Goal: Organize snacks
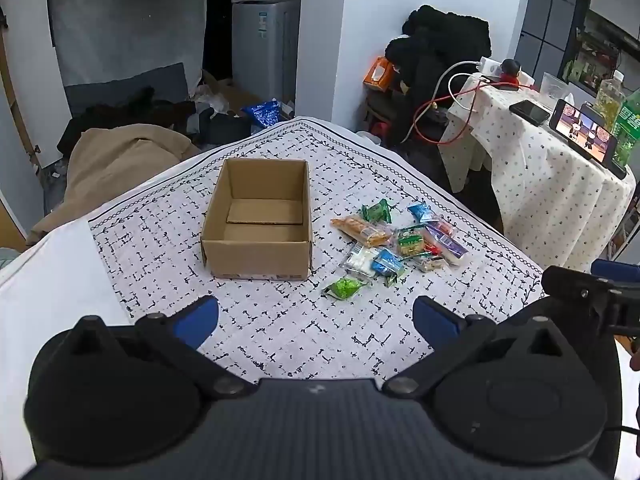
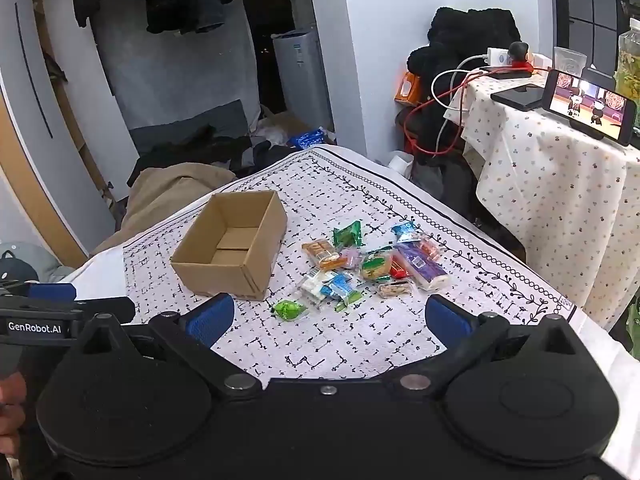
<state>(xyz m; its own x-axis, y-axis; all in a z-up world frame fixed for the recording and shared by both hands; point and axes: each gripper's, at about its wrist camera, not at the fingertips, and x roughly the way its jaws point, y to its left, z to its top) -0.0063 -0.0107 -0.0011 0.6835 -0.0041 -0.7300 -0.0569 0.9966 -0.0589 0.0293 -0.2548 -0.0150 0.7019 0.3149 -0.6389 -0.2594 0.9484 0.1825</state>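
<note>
left tongs (image 1: 316, 320): spread wide, nothing between the blue pads, tilted down over the desk (image 1: 280, 336), which is covered in a patterned cloth. right tongs (image 2: 330, 320): likewise spread wide and empty, just beside the left pair.

ahead of the left tongs, slightly left: cardboard box (image 1: 258, 226), open-topped, empty, upright. seen from the right tongs it sits ahead and to the left (image 2: 230, 254).

ahead of the left tongs to the right, ahead of the right tongs near centre: snack pile (image 1: 400, 240), small wrapped packets, some overlapping, just beside the box but apart from it. nearest to both tongs: green packet (image 1: 345, 287), lying alone on the near edge of the pile. farthest right: purple-and-white pack (image 2: 422, 267), longer than the rest.

handling, judged: packets light, soft, crinkly film, likely slippery; contents may crush. take each across its middle or by a sealed end, pressing gently. green packet is the easiest first pick, being clear of its neighbours.
</note>
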